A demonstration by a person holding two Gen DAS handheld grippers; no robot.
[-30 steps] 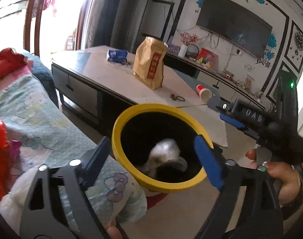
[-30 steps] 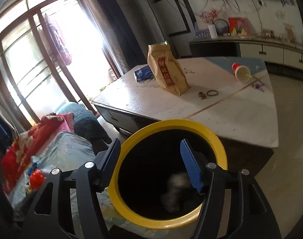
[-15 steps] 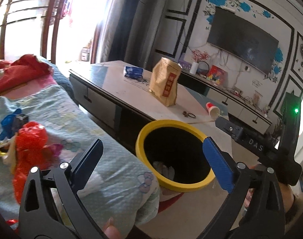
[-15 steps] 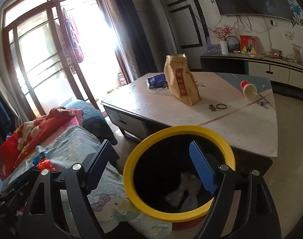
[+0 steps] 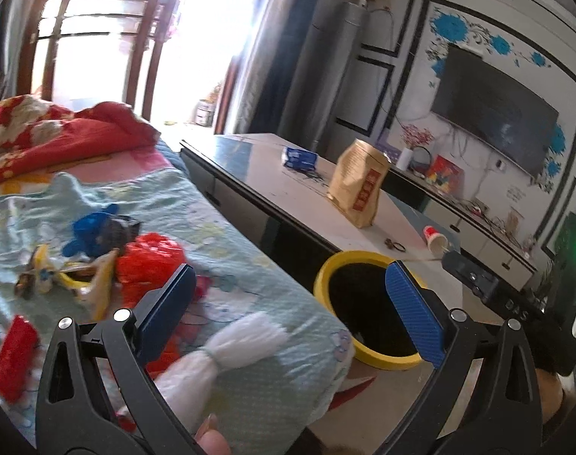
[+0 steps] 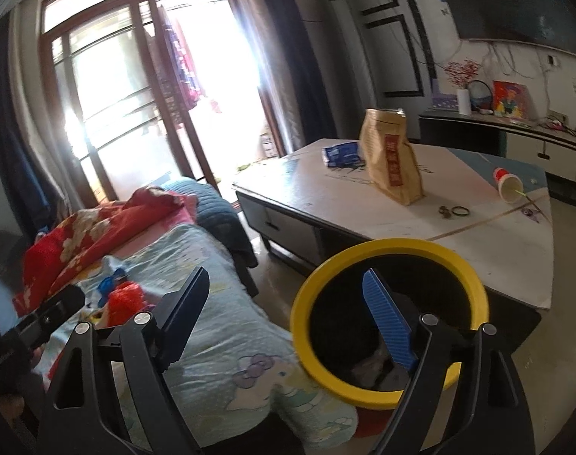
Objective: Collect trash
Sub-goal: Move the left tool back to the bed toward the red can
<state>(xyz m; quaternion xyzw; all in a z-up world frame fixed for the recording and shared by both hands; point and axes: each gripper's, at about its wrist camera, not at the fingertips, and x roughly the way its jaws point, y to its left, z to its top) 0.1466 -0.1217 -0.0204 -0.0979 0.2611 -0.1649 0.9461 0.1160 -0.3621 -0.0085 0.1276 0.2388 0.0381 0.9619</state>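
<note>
We held our left gripper (image 5: 288, 311) low over the bed (image 5: 212, 227), its ribbed blue pads (image 5: 413, 314) spread wide with nothing between them. Our right gripper (image 6: 288, 311) hung beside it, jaws likewise parted and empty, one finger over the bin (image 6: 390, 390). The bin was round, black inside with a smooth yellow rim, standing upright between bed and table (image 6: 477, 235). Crumpled pale trash (image 6: 367, 371) lay at its bottom. On the quilt, a red mesh wrapper (image 5: 147, 265) and a soft white bundle (image 5: 227, 345), lengthwise toward the bin.
</note>
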